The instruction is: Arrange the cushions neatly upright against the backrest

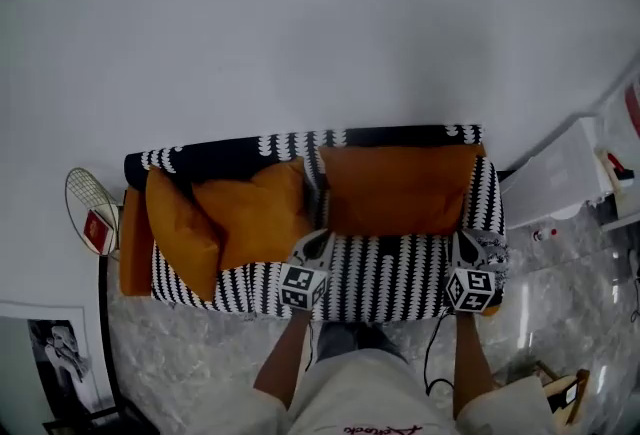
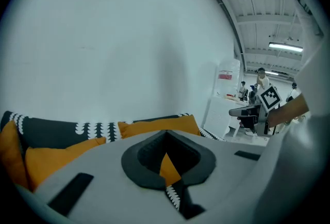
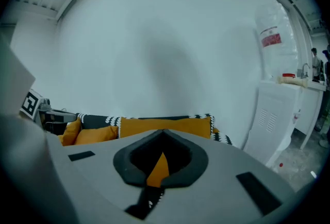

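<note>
A sofa (image 1: pixel 380 278) in a black-and-white patterned cover stands against a white wall. A wide orange cushion (image 1: pixel 395 188) leans upright on the backrest at the right. Two smaller orange cushions (image 1: pixel 255 213) (image 1: pixel 180 228) lean tilted and overlapping at the left end. My left gripper (image 1: pixel 314 241) is over the seat by the wide cushion's lower left corner, and my right gripper (image 1: pixel 466 239) is by its lower right corner. Both are shut with nothing seen gripped. In the gripper views the wide cushion (image 2: pixel 160 126) (image 3: pixel 165 126) shows beyond the shut left gripper (image 2: pixel 166 135) and right gripper (image 3: pixel 164 133).
A round wire object with a red tag (image 1: pixel 90 213) stands left of the sofa. A white cabinet (image 1: pixel 560 173) is close to its right end. A framed picture (image 1: pixel 55 348) and a wooden frame (image 1: pixel 560 393) sit on the marble floor.
</note>
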Action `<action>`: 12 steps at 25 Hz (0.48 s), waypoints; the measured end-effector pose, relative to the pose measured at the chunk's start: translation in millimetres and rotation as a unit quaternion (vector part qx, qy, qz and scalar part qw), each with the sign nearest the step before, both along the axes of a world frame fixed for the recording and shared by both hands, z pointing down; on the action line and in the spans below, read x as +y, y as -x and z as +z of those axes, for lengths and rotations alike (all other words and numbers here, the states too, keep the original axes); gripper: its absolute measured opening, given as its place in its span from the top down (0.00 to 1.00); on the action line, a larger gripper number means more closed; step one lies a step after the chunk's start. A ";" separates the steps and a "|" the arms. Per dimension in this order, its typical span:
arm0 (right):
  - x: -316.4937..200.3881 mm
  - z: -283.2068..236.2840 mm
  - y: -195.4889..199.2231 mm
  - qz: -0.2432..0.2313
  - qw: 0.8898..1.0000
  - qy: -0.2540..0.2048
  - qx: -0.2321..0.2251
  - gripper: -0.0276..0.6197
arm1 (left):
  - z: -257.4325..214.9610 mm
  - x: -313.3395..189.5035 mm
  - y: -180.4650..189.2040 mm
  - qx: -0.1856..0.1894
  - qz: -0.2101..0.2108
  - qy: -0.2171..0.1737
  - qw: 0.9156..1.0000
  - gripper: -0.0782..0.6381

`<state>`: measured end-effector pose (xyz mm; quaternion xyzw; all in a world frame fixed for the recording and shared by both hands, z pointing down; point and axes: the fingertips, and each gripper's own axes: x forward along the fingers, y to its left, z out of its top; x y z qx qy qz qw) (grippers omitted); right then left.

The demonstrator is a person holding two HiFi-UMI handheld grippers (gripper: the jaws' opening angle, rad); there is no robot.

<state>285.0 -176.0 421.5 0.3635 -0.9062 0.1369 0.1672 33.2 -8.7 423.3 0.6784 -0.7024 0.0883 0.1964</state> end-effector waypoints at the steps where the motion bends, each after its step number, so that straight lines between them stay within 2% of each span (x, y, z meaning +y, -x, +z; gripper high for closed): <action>1: 3.3 -6.0 10.0 -0.016 1.000 -0.005 -0.001 0.92 | -7.4 5.7 2.7 -0.003 -0.010 -0.006 1.000 0.85; 4: 19.9 -21.9 55.1 -0.070 0.997 -0.015 -0.014 0.92 | -27.8 30.2 16.7 -0.015 -0.044 -0.021 0.999 0.85; 7: 50.0 -35.2 111.0 -0.134 0.990 -0.018 -0.036 0.92 | -43.0 69.8 37.0 -0.030 -0.097 -0.032 0.994 0.85; 12: 125.5 -48.8 198.6 -0.260 0.964 -0.017 -0.055 0.92 | -58.0 155.0 69.0 -0.046 -0.195 -0.031 0.979 0.85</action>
